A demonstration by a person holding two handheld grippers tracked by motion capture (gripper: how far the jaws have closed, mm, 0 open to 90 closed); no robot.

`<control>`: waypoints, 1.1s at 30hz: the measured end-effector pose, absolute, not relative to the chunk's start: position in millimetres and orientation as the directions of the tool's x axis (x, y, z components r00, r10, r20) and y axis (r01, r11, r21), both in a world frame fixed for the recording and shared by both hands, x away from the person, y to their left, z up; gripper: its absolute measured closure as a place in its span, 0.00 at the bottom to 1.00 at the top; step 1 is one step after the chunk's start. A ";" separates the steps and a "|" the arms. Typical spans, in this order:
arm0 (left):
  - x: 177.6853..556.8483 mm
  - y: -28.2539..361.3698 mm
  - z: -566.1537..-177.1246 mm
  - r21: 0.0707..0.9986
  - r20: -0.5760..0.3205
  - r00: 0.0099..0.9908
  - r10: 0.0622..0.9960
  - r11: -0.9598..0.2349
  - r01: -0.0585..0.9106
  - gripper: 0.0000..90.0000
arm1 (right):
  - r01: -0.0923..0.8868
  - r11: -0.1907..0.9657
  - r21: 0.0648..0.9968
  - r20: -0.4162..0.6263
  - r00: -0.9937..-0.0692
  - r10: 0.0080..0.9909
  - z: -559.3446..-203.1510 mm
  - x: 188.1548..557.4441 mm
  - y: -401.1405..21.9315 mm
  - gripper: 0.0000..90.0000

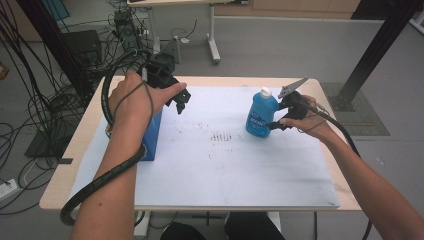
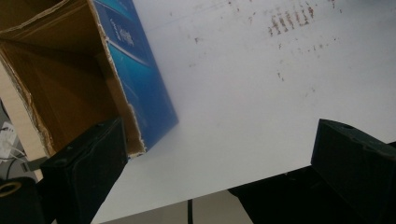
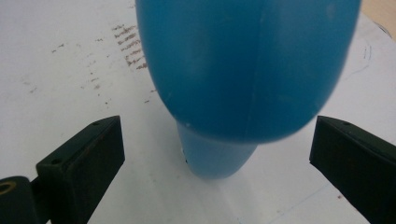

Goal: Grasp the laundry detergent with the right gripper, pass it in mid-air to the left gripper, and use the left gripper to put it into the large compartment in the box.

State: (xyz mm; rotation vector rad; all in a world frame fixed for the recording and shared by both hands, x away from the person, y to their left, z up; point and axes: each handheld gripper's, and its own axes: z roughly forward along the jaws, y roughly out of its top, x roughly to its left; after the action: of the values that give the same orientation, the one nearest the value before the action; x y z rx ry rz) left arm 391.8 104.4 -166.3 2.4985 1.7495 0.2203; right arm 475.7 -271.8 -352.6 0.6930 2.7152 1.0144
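Blue bottle (image 1: 261, 114) stands upright on the right of the white mat (image 1: 225, 170) in the high view, the right gripper (image 1: 280, 117) just beside it. Left gripper (image 1: 181, 102) hovers spread above an open blue box (image 1: 152, 137).

Left gripper view: jaws wide, box (image 2: 116, 70) empty.

Right gripper view: jaws gape around the bottle (image 3: 243, 70), not touching. An off-centre squeeze could tip it.

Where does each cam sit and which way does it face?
High view: above the person's side, looking forward and down on the table; both forearms, left gripper, right gripper.
Left gripper view: on the left gripper, facing the open blue box; jaws apart.
Right gripper view: on the right gripper, facing the blue bottle; jaws apart.
Shared: brown marks on the sheet, visible from all three.
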 end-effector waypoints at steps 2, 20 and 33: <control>391.7 104.3 -166.9 0.150 0.069 0.336 0.939 -0.343 0.927 0.05 | 0.365 0.657 0.659 0.008 -0.877 0.480 -354.3 476.0 -269.8 0.03; 391.5 104.3 -168.4 0.138 0.080 0.335 0.939 -0.344 0.929 0.05 | 0.357 0.584 0.729 -0.004 -0.851 0.525 -364.6 477.6 -261.4 0.03; 391.2 103.2 -166.2 0.139 0.084 0.340 0.937 -0.349 0.927 0.05 | 0.363 0.565 0.741 0.000 -0.841 0.541 -369.2 479.1 -258.4 0.03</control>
State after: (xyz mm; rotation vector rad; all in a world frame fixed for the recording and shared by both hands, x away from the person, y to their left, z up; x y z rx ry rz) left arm 391.2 103.2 -166.2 2.5167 1.7523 0.2287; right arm 479.1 -258.4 -369.2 0.7550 2.5714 1.1400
